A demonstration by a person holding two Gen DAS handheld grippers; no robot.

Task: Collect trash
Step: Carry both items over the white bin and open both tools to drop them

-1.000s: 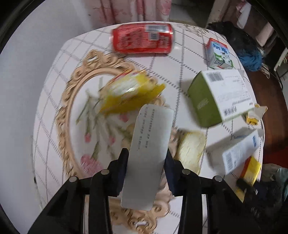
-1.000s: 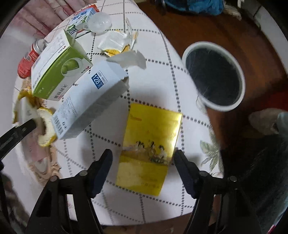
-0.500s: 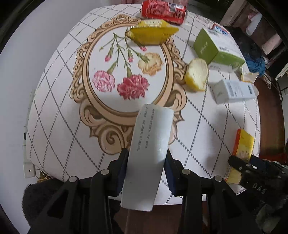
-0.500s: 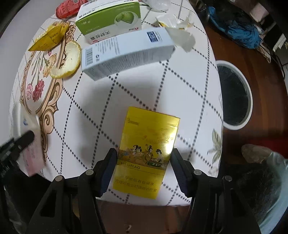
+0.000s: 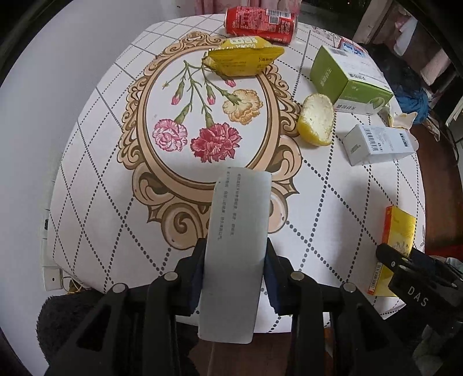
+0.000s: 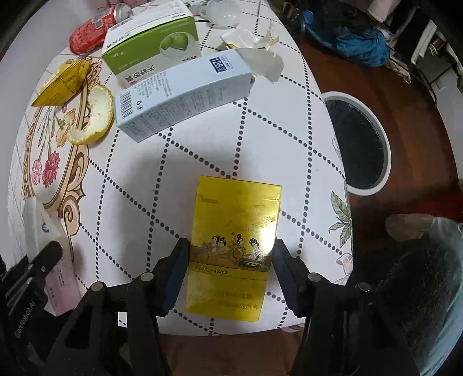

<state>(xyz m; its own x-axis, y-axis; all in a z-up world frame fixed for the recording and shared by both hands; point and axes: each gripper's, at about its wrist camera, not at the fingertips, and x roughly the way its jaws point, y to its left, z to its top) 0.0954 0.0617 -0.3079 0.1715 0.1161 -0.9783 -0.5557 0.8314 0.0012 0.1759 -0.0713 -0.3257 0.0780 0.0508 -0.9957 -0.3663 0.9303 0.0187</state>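
I see a white tablecloth [image 5: 95,162] with dotted black diamond lines and a tan frame around pink, red and yellow flowers. My black left gripper [image 5: 235,272] has a pale grey-white box [image 5: 237,245]. My black right gripper [image 6: 231,269] has a shiny yellow box [image 6: 234,231] with little painted people. There is a red can [image 5: 260,24], a green and white box [image 5: 347,78], a yellow peel [image 5: 315,120] and a yellow packet [image 5: 246,57].

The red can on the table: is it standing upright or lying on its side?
Lying on its side: the red can shows its long printed wall and barcode.
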